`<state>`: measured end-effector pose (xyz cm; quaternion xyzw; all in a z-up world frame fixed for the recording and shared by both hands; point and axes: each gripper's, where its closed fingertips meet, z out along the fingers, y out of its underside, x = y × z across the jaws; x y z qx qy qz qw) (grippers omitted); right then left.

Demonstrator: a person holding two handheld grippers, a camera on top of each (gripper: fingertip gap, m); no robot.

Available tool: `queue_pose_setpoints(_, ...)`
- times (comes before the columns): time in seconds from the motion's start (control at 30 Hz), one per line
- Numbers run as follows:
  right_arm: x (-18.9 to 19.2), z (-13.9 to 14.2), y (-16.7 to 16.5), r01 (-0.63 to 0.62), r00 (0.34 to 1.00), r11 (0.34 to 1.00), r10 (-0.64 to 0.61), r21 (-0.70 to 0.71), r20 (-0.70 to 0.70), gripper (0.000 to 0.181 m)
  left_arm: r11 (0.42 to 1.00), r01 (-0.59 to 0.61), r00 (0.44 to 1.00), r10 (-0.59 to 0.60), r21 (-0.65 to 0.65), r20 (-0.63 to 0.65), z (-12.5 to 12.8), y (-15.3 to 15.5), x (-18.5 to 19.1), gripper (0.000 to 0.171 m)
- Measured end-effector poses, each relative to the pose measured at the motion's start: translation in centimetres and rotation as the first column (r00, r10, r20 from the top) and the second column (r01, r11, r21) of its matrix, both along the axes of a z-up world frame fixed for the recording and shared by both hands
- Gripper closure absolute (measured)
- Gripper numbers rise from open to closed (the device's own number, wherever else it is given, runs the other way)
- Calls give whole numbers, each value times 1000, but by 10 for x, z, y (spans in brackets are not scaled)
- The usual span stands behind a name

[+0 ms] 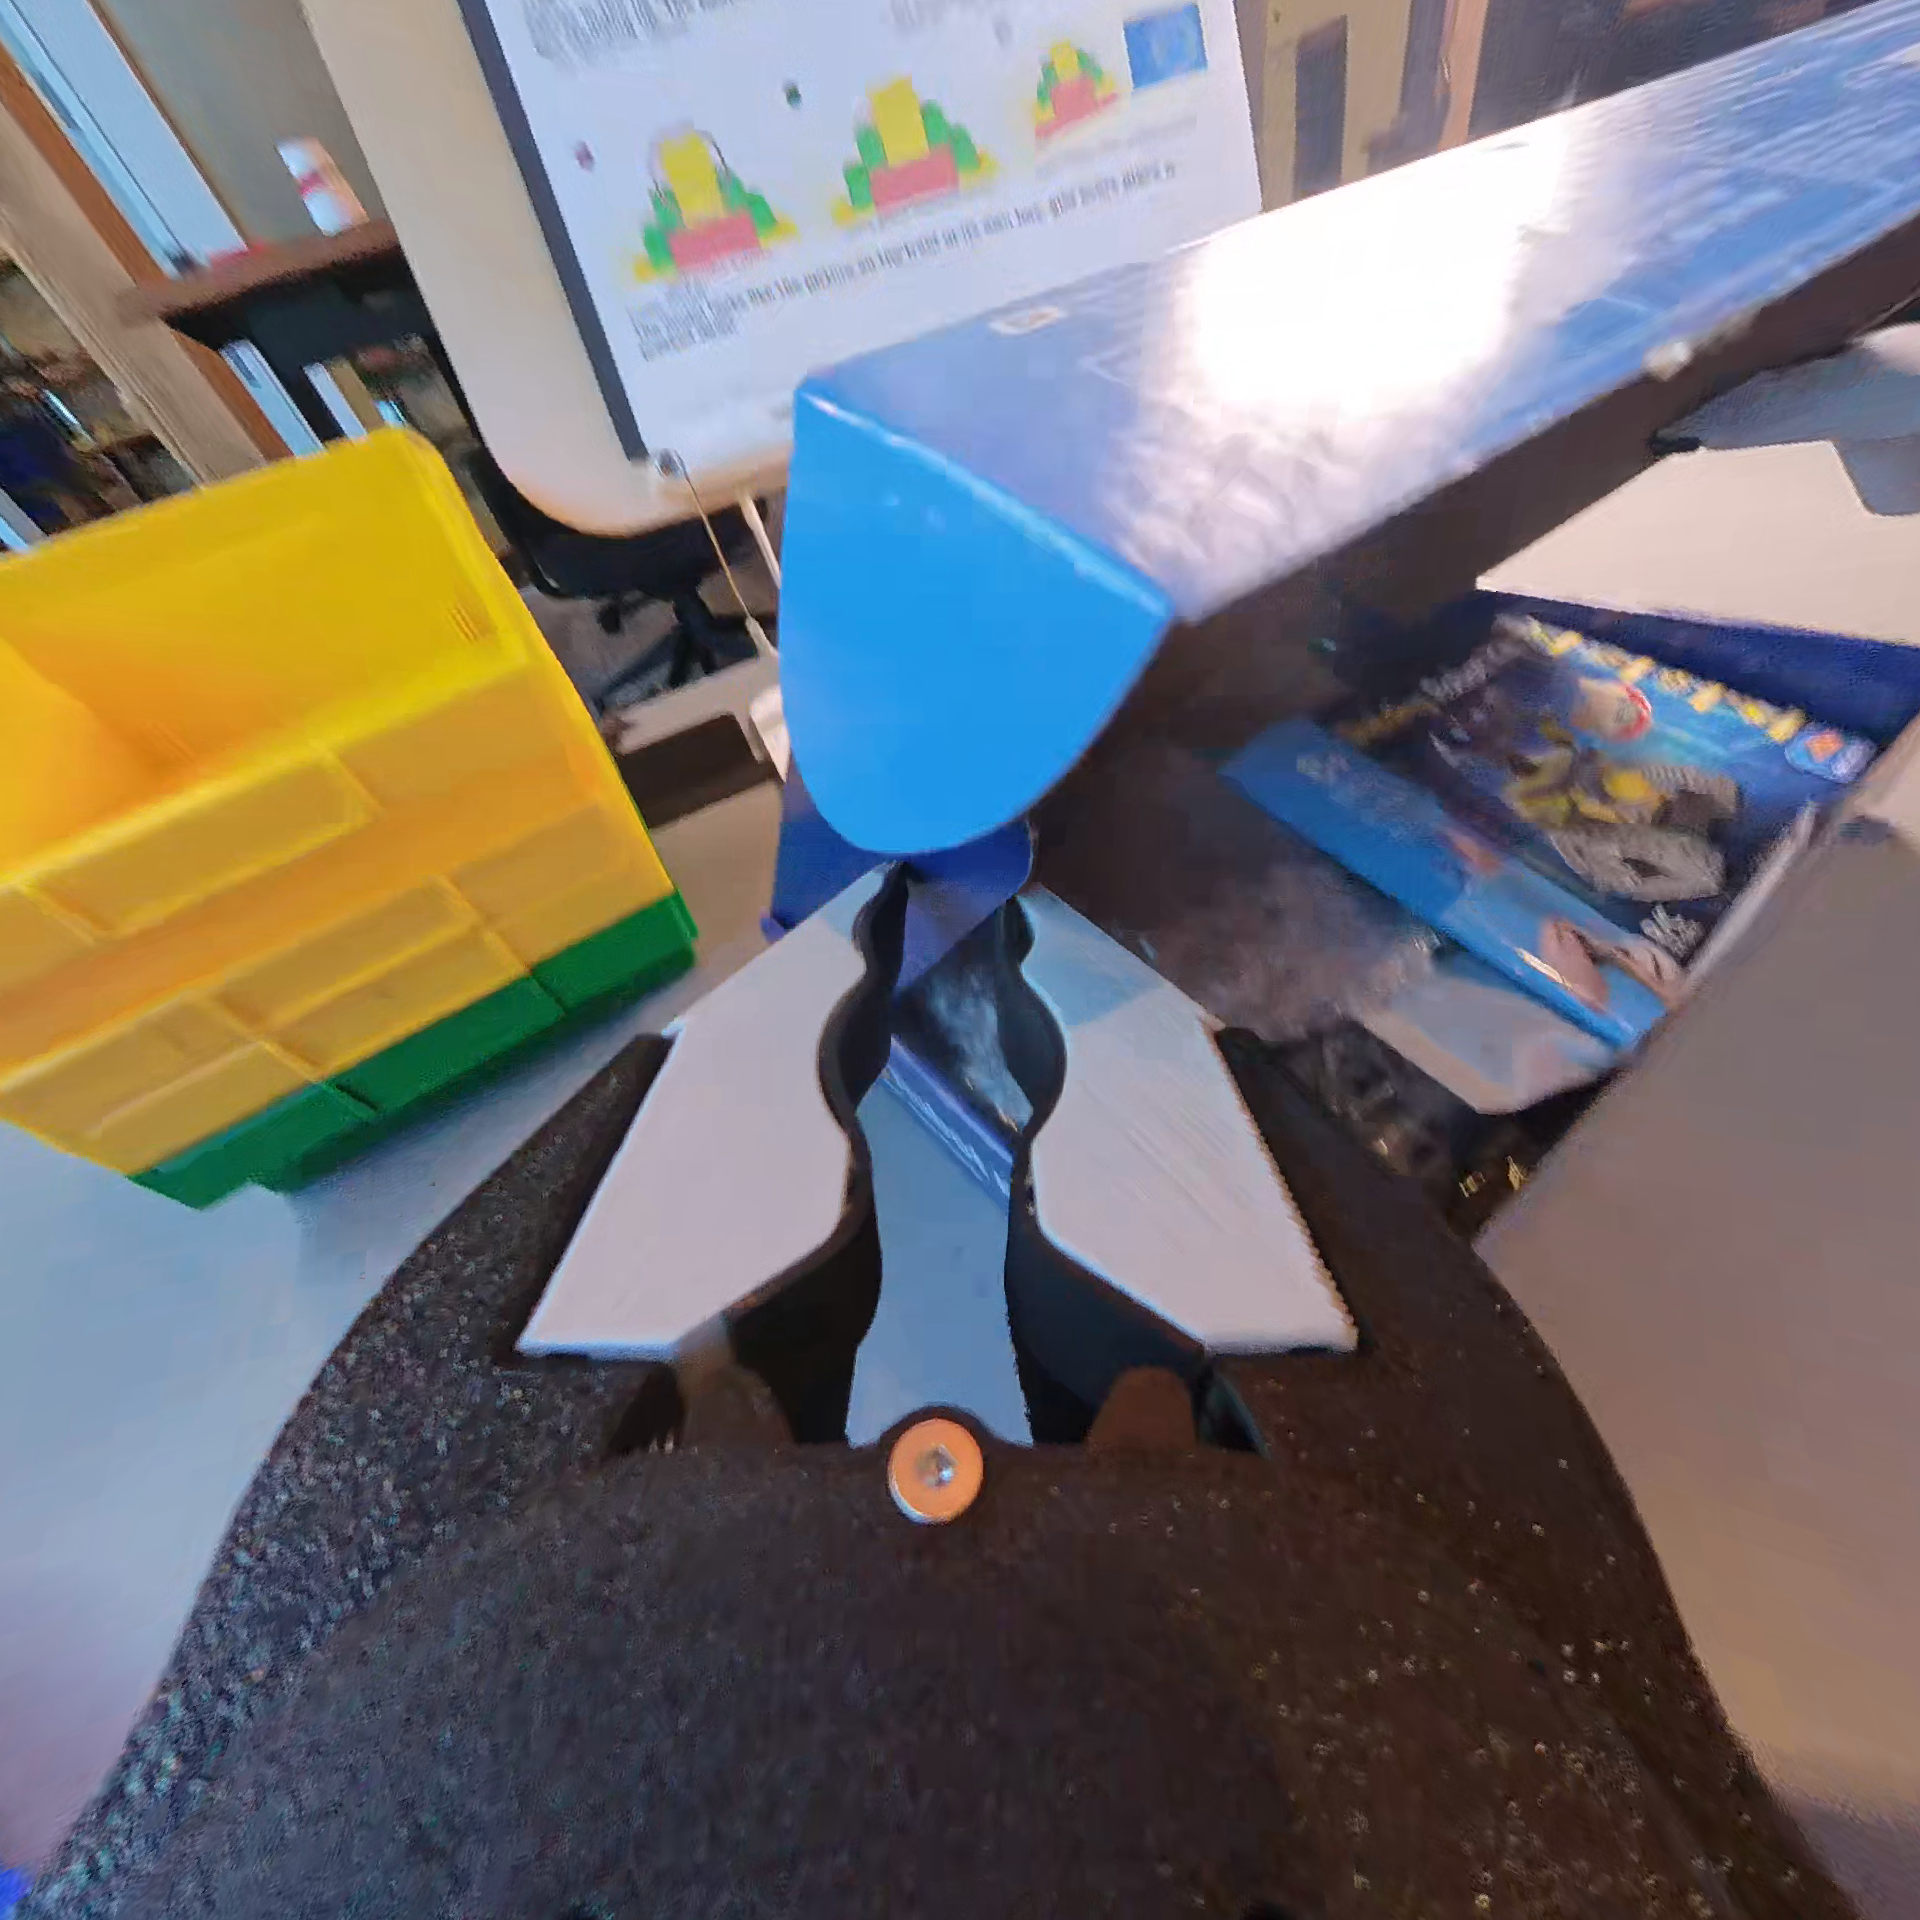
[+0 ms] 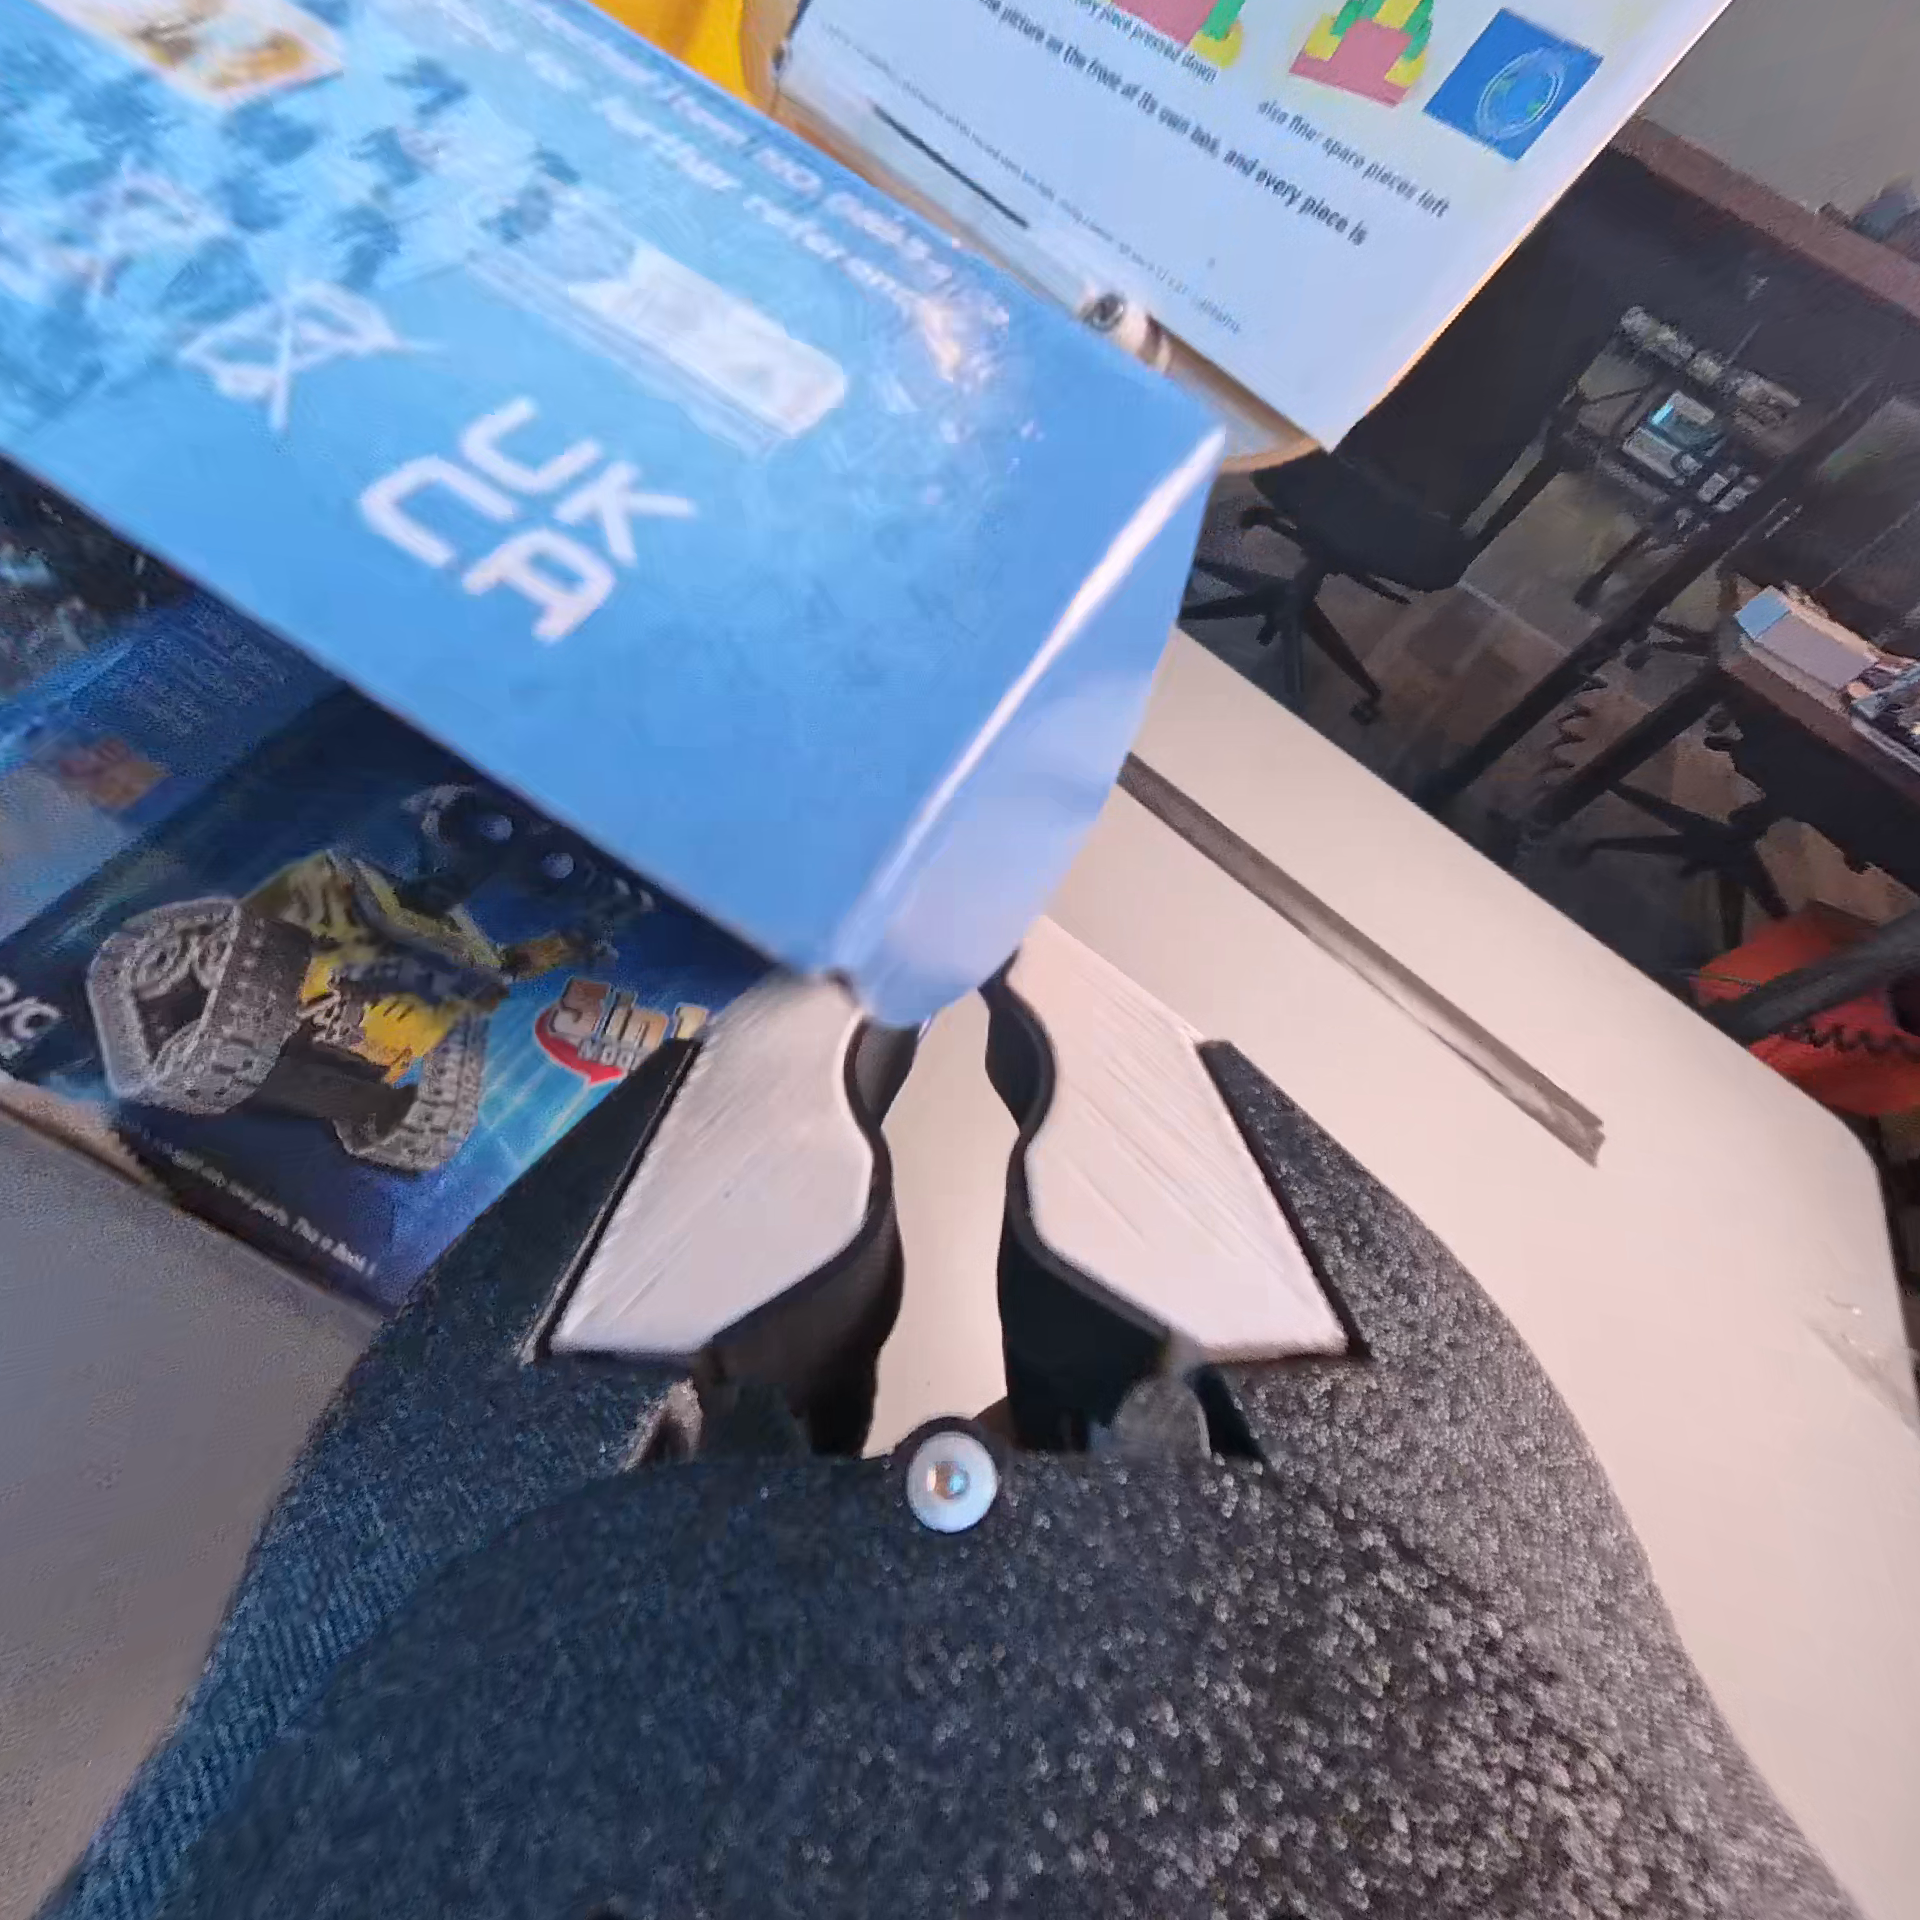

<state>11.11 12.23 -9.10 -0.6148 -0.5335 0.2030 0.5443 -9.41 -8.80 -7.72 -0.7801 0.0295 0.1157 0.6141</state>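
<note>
The left tongs (image 1: 951, 914) pinch with tips nearly closed on a thin flap. The right tongs (image 2: 935, 1013) also pinch, their tips narrowly parted, angled upward.

Left gripper (image 1: 951, 914): black speckled foam-like body, rounded, wide at base. Two pale grey fingers (image 1: 727, 1143), flat tops, wavy black inner pads. Silver screw (image 1: 933, 1472) with washer at centre behind fingers.
Right gripper (image 2: 940, 1013): same build; white ridged fingers (image 2: 1153, 1174), black wavy pads, silver screw (image 2: 951, 1484).
</note>
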Motion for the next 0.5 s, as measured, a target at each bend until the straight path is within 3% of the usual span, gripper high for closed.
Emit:
queue_pose_setpoints(0.1, 9, -37, -12, 2, 998, 999, 1, -44, 66, 181, 985, 80, 995, -69, -153, 75, -40, -6, 18, 158)
queue_pose_setpoints(0.13, 9, -49, -16, -13, 996, 997, 19, -72, 84, 181, 974, 145, 984, -125, -172, 124, -48, -8, 29, 171)
queue_pose_setpoints(0.17, 12, -54, -18, -13, 996, 995, 21, -95, 83, 181, 963, 200, 967, -164, -182, 196, -52, -10, 37, 171)
queue_pose_setpoints(0.23, 21, -47, -21, -52, 997, 991, 58, -121, 44, 180, 941, 262, 936, -193, -215, 293, -55, -22, 40, 149)
queue_pose_setpoints(0.3, 34, -36, -30, -139, 989, 978, 144, -156, 21, 165, 928, 287, 929, -209, -237, 306, -53, -45, 32, 137)
queue_pose_setpoints(0.37, 56, -29, -27, -160, 985, 978, 167, -134, 44, 148, 935, 284, 934, -220, -211, 283, -41, -68, 17, 131)
queue_pose_setpoints(0.43, 75, -19, -21, -181, 979, 980, 188, -79, 83, 145, 950, 274, 942, -233, -148, 243, -16, -84, -2, 132)
queue_pose_setpoints(0.5, 77, 15, -9, -193, 980, 979, 195, -58, 28, 147, 965, 259, 934, -237, -49, 265, 23, -82, -23, 138)
